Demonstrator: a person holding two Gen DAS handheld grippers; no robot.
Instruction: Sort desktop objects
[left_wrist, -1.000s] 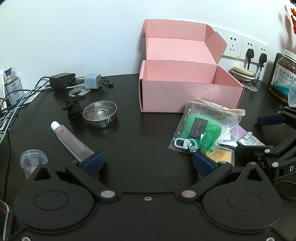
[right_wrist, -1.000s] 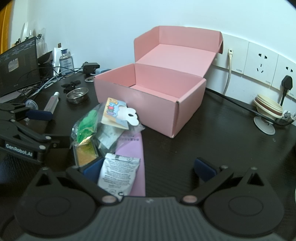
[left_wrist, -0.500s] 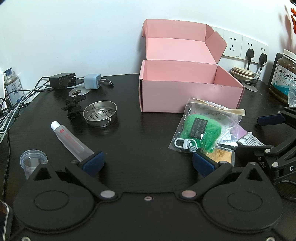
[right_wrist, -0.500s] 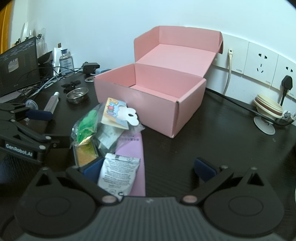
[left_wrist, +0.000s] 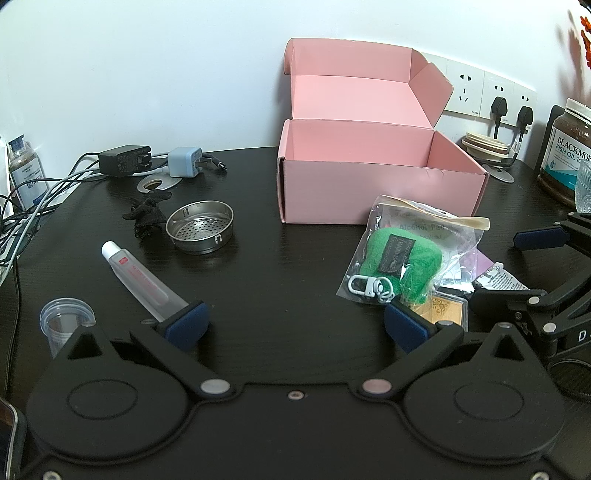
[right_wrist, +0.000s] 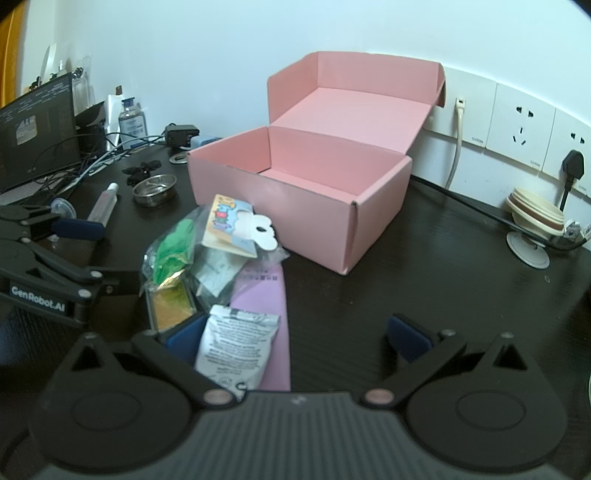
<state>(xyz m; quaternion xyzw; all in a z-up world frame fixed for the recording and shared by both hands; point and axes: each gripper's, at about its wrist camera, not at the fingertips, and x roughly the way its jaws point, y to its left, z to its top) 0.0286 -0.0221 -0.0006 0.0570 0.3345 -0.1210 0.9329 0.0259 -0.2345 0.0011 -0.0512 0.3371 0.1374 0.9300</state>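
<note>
An open pink box (left_wrist: 373, 195) (right_wrist: 295, 206) stands at the back of the black desk with its lid up and nothing visible inside. In front of it lies a pile: a clear bag with a green felt pouch (left_wrist: 399, 262) (right_wrist: 171, 245), a gold tin (right_wrist: 171, 308), a white sachet (right_wrist: 236, 343) and a lilac card (right_wrist: 264, 295). My left gripper (left_wrist: 293, 326) is open low over bare desk, its left finger beside a clear tube (left_wrist: 142, 284). My right gripper (right_wrist: 295, 341) is open, its left finger tucked beside the sachet.
A metal strainer (left_wrist: 199, 227), a black clip (left_wrist: 146, 214), chargers with cables (left_wrist: 147, 162) and a plastic cup (left_wrist: 66, 325) sit on the left. A fish-oil jar (left_wrist: 565, 155) and stacked lids (right_wrist: 535, 214) stand right, below wall sockets. A monitor (right_wrist: 33, 129) is far left.
</note>
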